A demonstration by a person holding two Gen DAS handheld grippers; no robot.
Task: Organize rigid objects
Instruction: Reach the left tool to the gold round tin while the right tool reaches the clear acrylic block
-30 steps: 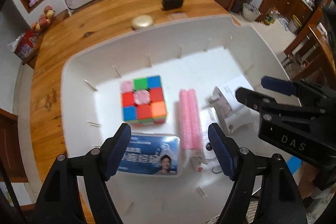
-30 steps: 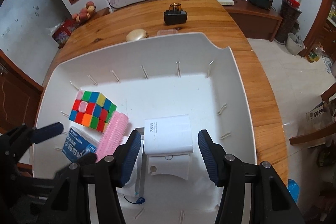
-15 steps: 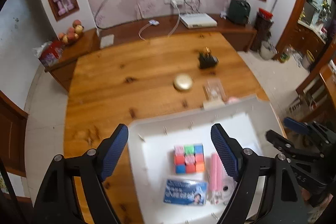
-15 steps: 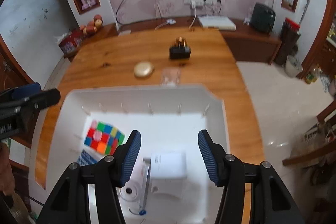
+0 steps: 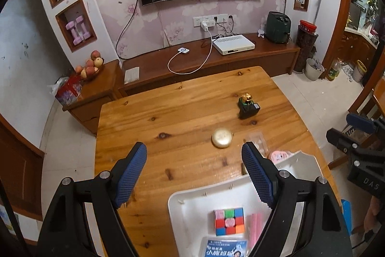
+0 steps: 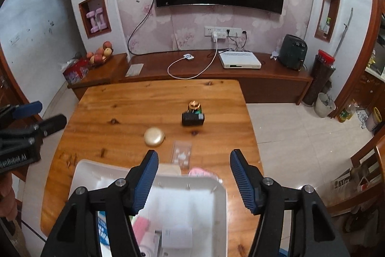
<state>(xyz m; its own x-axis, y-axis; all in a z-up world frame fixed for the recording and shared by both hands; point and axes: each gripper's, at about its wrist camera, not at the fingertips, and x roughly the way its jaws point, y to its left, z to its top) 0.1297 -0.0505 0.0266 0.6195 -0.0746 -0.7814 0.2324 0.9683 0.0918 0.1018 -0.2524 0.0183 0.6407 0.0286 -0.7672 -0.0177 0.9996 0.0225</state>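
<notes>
A white tray (image 5: pixel 187 204) sits at the near end of the wooden table and holds a colourful puzzle cube (image 5: pixel 229 221), a pink roller (image 5: pixel 255 228) and a blue card pack (image 5: pixel 226 249). In the right wrist view the tray (image 6: pixel 216 208) also holds a white box (image 6: pixel 176 237). On the table beyond it lie a gold round case (image 5: pixel 222 137), a clear packet (image 5: pixel 258 142), a pink item (image 5: pixel 279 156) and a black block with a gold top (image 5: pixel 247 106). My left gripper (image 5: pixel 193 175) and right gripper (image 6: pixel 193 178) are open and empty, high above the tray.
The table's far edge (image 5: pixel 182 81) faces a low TV cabinet (image 5: pixel 209 59) with a white set-top box and cables. A fruit bowl (image 5: pixel 90 64) stands at left. Tiled floor and chairs lie to the right.
Both grippers have risen and drawn back from inside the tray. The view now takes in the whole table and the wall. Nothing was picked up.
</notes>
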